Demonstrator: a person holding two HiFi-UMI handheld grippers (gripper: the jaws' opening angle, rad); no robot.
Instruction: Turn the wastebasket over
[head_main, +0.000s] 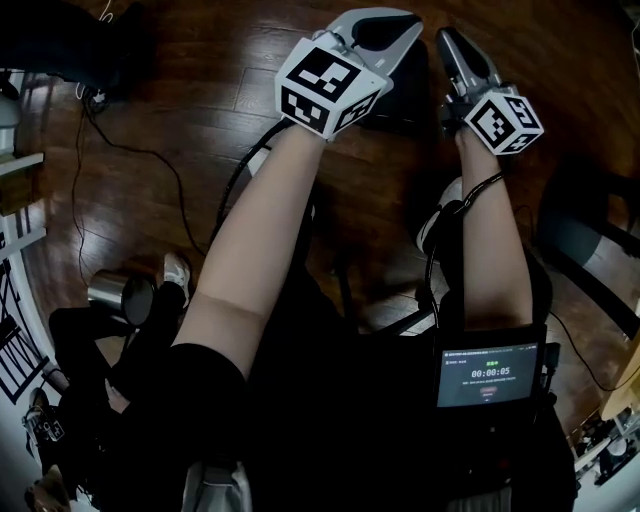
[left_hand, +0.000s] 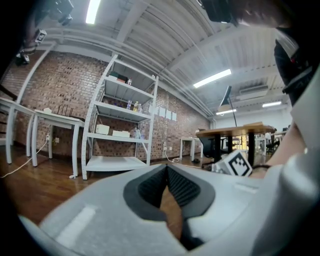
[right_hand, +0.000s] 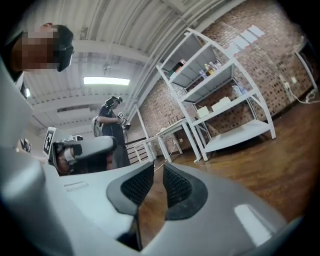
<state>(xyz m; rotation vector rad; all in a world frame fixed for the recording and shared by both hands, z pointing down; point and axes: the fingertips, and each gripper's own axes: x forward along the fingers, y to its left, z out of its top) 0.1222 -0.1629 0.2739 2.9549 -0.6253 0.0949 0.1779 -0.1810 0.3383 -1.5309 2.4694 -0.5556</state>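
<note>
Both grippers are held out level over the wooden floor, side by side. My left gripper (head_main: 405, 25) (left_hand: 166, 170) is shut, its ribbed pads meeting at the tips with nothing between them. My right gripper (head_main: 447, 42) (right_hand: 157, 167) is open by a narrow gap and holds nothing. A dark boxy shape (head_main: 405, 95) lies on the floor under the two grippers; I cannot tell whether it is the wastebasket. A shiny metal cylinder (head_main: 118, 296) with a dark mouth lies on its side at the left, by a shoe (head_main: 176, 272). Neither gripper view shows a wastebasket.
White shelving (left_hand: 120, 125) (right_hand: 227, 100) and white tables stand along the brick wall. Another person (right_hand: 112, 132) stands by a table. Cables (head_main: 150, 160) run over the floor at the left. A dark chair (head_main: 590, 240) stands at the right, and a small screen (head_main: 488, 375) hangs at my chest.
</note>
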